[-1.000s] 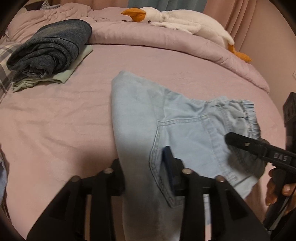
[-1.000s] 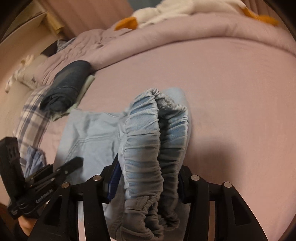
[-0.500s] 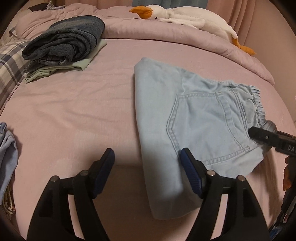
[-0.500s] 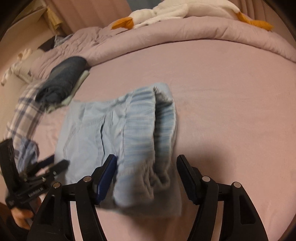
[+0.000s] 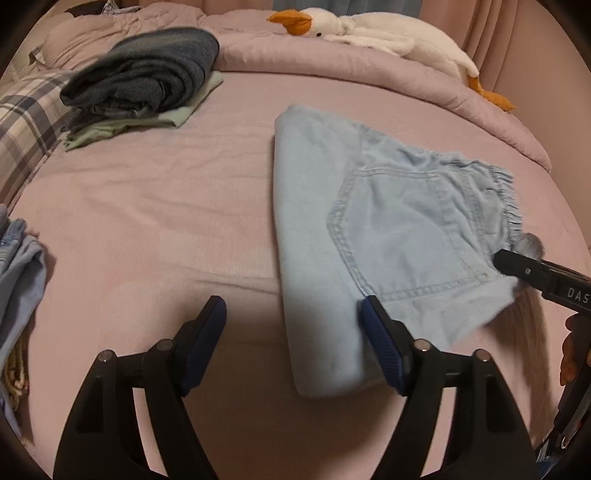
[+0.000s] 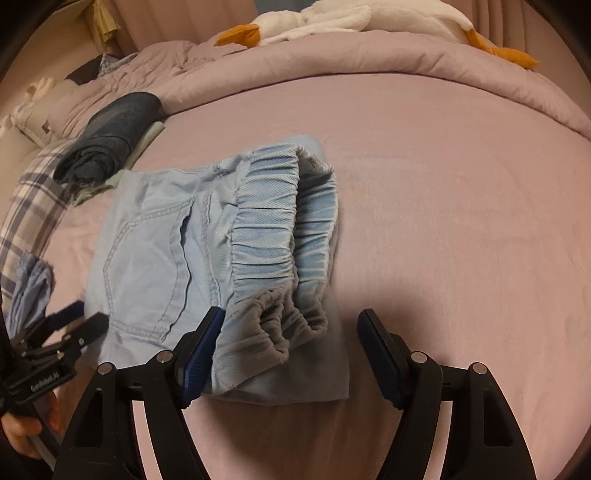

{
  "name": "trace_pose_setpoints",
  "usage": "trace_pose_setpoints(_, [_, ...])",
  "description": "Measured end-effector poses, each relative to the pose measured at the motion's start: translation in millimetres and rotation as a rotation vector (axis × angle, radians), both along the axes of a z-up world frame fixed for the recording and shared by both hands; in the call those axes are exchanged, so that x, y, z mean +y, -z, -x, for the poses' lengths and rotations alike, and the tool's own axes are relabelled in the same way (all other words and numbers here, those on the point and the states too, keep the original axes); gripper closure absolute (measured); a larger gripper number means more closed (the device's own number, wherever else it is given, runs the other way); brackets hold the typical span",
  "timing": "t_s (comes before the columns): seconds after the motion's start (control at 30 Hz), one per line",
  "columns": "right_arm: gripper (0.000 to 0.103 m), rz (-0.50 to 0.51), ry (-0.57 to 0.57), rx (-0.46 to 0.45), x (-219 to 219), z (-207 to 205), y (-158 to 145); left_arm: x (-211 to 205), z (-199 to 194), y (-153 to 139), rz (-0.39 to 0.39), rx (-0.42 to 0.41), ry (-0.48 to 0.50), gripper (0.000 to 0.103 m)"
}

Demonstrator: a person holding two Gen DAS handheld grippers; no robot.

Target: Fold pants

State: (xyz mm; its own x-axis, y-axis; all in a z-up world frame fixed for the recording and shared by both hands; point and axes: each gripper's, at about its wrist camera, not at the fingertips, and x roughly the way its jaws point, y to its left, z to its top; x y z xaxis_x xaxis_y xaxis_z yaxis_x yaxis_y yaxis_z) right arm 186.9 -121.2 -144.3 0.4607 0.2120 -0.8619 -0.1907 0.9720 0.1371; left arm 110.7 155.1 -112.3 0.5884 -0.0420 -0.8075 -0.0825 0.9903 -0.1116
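Note:
The light blue denim pants (image 5: 369, 221) lie folded on the pink bed sheet (image 5: 147, 221), back pocket up. Their elastic waistband (image 6: 266, 229) faces the right wrist camera. My left gripper (image 5: 293, 314) is open at the near folded edge, its right finger over the cloth, and nothing is pinched. My right gripper (image 6: 291, 317) has its jaws opening. The waistband's near end lies loose between them, by the left finger. One finger of the right gripper (image 5: 517, 266) shows at the pants' right corner. The left gripper (image 6: 74, 325) shows at the lower left of the pants (image 6: 155, 251).
A stack of folded dark clothes (image 5: 147, 77) lies at the back left, also in the right wrist view (image 6: 110, 140). A white goose plush (image 5: 369, 33) rests on the rolled duvet behind. Plaid cloth (image 5: 26, 125) and a pale blue garment (image 5: 18, 277) lie at the left edge.
Both grippers have let go of the pants and opened. The waistband has dropped from the right gripper onto the fold, and both grippers have drawn back a little.

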Motion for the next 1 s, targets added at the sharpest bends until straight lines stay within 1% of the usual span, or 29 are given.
trace_pose_setpoints(0.07, [0.030,0.022,-0.010,-0.029,4,8,-11,-4,8,-11,-0.008,-0.020,0.007,0.027])
trace_pose_setpoints(0.13, [0.030,0.052,-0.030,-0.061,7,19,-24,-8,17,-24,-0.012,-0.037,0.004,0.024])
trace_pose_setpoints(0.2, [0.030,0.062,-0.043,-0.094,8,29,-37,-11,27,-39,-0.016,-0.055,-0.006,0.008])
trace_pose_setpoints(0.27, [0.028,0.052,-0.051,-0.124,7,41,-52,-15,35,-51,-0.012,-0.065,-0.003,0.001])
trace_pose_setpoints(0.3, [0.017,0.054,-0.052,-0.135,6,46,-58,-18,40,-58,-0.014,-0.075,-0.003,0.001])
trace_pose_setpoints(0.37, [0.002,0.057,-0.055,-0.163,6,56,-69,-24,48,-66,-0.029,-0.084,-0.012,0.001])
trace_pose_setpoints(0.47, [0.001,0.052,-0.075,-0.195,7,68,-83,-31,59,-77,-0.037,-0.081,-0.025,0.001])
trace_pose_setpoints(0.57, [0.001,0.056,-0.079,-0.215,8,75,-90,-37,68,-83,-0.020,-0.082,-0.012,0.000])
trace_pose_setpoints(0.63, [0.001,0.047,-0.094,-0.229,9,78,-90,-40,71,-82,-0.008,-0.093,-0.003,0.000])
trace_pose_setpoints(0.67, [0.001,0.054,-0.099,-0.230,9,78,-86,-41,70,-80,-0.011,-0.085,-0.007,0.000])
trace_pose_setpoints(0.73, [0.001,0.079,-0.070,-0.199,10,77,-77,-43,69,-75,-0.038,-0.060,-0.034,0.000])
trace_pose_setpoints(0.8, [0.001,0.050,-0.060,-0.172,6,78,-73,-47,72,-76,-0.062,-0.066,-0.045,0.001])
trace_pose_setpoints(0.83, [0.001,0.031,-0.059,-0.177,5,80,-75,-47,74,-77,-0.073,-0.071,-0.051,0.001])
trace_pose_setpoints(1.0, [0.001,0.027,-0.055,-0.210,4,87,-87,-48,77,-85,-0.086,-0.096,-0.068,0.001])
